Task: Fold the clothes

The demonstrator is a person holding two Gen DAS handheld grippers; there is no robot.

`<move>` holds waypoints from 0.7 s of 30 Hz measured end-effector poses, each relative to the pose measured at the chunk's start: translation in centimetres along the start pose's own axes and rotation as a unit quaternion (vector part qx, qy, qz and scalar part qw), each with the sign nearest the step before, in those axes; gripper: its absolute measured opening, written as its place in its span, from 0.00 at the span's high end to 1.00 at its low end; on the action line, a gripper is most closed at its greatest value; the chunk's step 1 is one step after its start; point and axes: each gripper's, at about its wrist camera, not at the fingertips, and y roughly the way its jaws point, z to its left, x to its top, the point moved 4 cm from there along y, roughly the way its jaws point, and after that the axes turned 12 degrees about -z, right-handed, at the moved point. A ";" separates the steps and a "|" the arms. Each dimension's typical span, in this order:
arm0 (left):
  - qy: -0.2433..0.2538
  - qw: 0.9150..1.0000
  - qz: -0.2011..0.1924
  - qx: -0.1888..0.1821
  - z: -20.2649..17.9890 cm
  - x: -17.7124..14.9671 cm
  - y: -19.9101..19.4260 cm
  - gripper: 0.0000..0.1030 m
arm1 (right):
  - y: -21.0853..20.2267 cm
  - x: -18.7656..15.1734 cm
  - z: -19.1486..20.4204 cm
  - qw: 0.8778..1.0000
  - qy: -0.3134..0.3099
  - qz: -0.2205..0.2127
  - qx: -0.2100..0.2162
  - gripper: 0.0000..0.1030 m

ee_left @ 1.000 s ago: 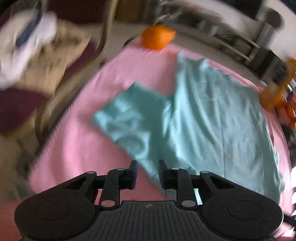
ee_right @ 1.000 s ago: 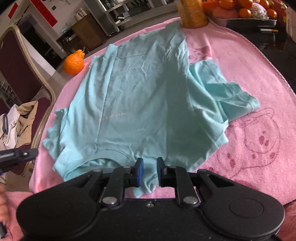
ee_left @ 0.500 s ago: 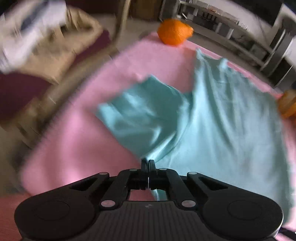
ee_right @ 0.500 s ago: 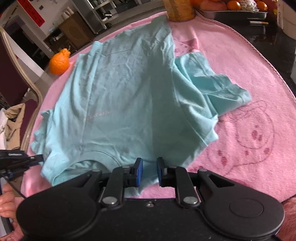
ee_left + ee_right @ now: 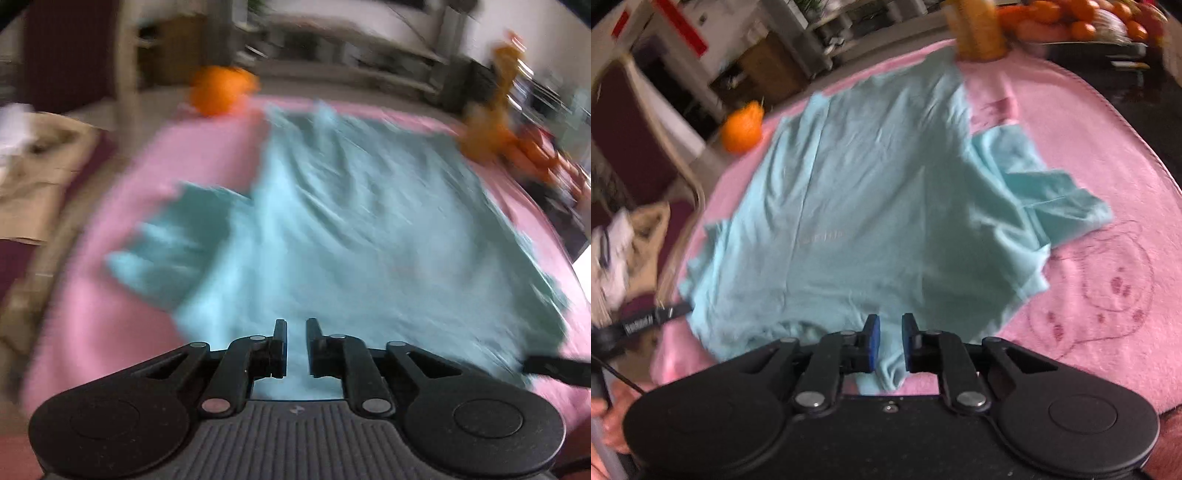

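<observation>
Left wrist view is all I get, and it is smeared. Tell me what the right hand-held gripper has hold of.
Observer: The right hand-held gripper has a bunched fold of the teal T-shirt's near edge between its blue pads. It looks pinched.
Operator: Describe the sleeve on that side.
Observer: That sleeve lies rumpled and spread outward on the pink towel, not folded in.
Operator: Give me a mark for the shirt's middle.
Observer: A faint line of print runs across the chest, beside a lengthwise crease.
</observation>
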 end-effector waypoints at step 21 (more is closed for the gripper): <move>0.069 0.998 0.007 -0.013 -3.7 5.2 1.5 0.86 | -5.7 11.6 -7.9 0.985 0.124 -0.108 -0.052 0.74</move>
